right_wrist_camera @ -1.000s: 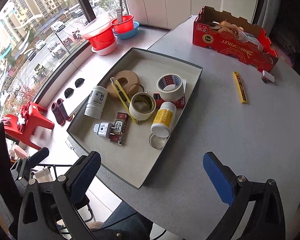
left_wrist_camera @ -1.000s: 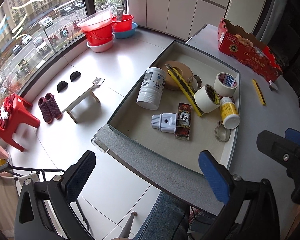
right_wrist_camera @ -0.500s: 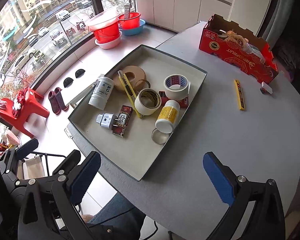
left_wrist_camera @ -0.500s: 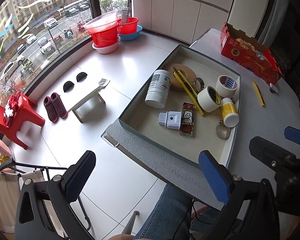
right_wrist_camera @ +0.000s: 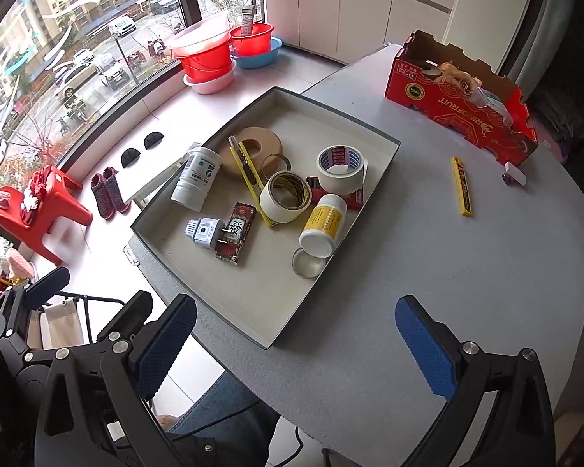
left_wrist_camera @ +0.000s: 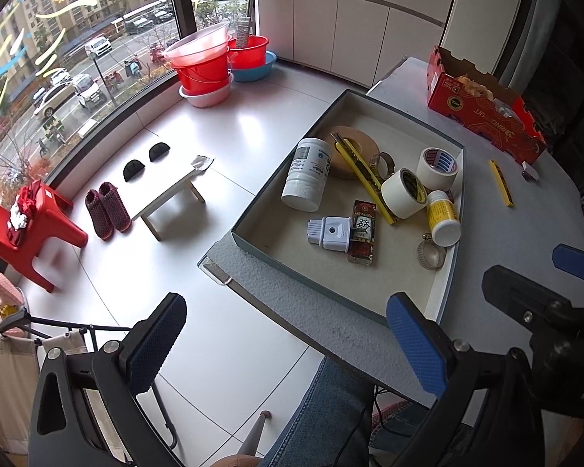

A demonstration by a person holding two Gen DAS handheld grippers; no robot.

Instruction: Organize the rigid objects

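Note:
A shallow grey tray [right_wrist_camera: 253,321] [left_wrist_camera: 276,260] on the grey table holds a white bottle [right_wrist_camera: 195,178], a brown tape roll [right_wrist_camera: 266,141], a yellow utility knife [right_wrist_camera: 249,175], two white tape rolls [right_wrist_camera: 340,163], a yellow-label bottle [right_wrist_camera: 323,223], a white plug adapter [right_wrist_camera: 202,232], a dark red pack [right_wrist_camera: 235,237] and a metal ring [right_wrist_camera: 307,264]. A yellow strip [right_wrist_camera: 462,186] and a small white piece [right_wrist_camera: 514,173] lie on the table outside the tray. My left gripper [left_wrist_camera: 288,350] and right gripper [right_wrist_camera: 296,350] are both open and empty, held back near the table's front edge.
A red cardboard box [right_wrist_camera: 459,97] stands at the table's far right. Off the table's left edge the floor holds red basins [left_wrist_camera: 206,66], a small white stool [left_wrist_camera: 171,198], slippers [left_wrist_camera: 107,210] and a red chair [left_wrist_camera: 31,229]. My right gripper shows in the left view [left_wrist_camera: 541,303].
Both grippers have pulled back and risen away from the tray, so the tray and table look smaller. Nothing in the tray moved. Both stay open.

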